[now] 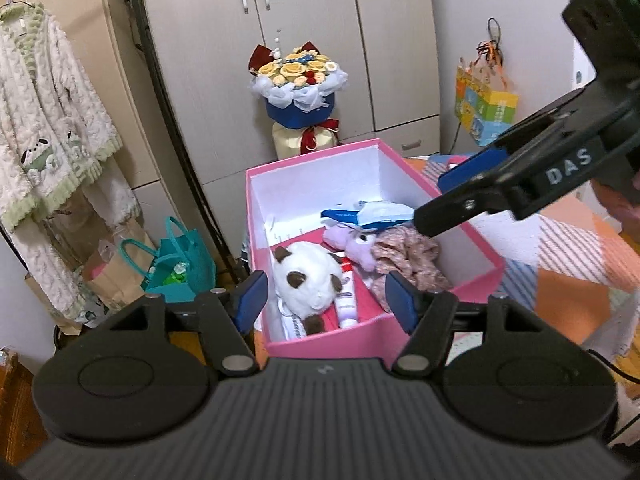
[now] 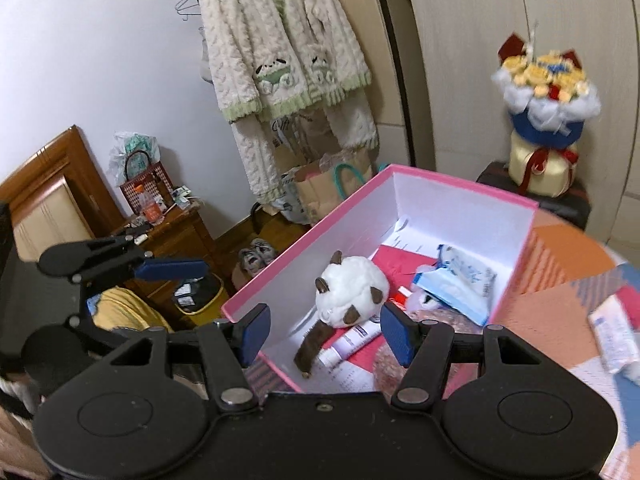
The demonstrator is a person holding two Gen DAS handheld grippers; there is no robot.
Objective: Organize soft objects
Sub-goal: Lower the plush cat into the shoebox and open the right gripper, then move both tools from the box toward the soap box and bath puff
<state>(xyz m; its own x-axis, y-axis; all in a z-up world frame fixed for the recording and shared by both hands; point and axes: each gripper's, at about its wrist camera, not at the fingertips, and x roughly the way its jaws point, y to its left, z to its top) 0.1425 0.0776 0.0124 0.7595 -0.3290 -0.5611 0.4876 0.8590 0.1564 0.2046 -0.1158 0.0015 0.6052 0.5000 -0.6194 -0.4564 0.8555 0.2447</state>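
A pink box (image 1: pixel 476 276) with a white inside stands on a patchwork bedspread (image 1: pixel 568 264). In it lie a white plush with brown ears (image 1: pixel 308 276), a purple plush (image 1: pixel 352 244), a floral cloth (image 1: pixel 408 256), a blue-and-white tissue pack (image 1: pixel 380 212) and a white tube (image 1: pixel 346 300). My left gripper (image 1: pixel 326 296) hovers over the box's near end, open and empty. My right gripper (image 1: pixel 444 196) reaches in from the right above the box. In its own view the right gripper (image 2: pixel 325 332) is open and empty above the white plush (image 2: pixel 350 296) and the box (image 2: pixel 304 240).
A flower bouquet (image 1: pixel 300 92) stands behind the box before wardrobe doors (image 1: pixel 320 20). A fleece garment (image 2: pixel 288 48) hangs on a rack, with bags (image 1: pixel 176 264) on the floor below. Another white tube (image 2: pixel 612 336) lies on the bedspread. A wooden bedside table (image 2: pixel 176 232) stands at the left.
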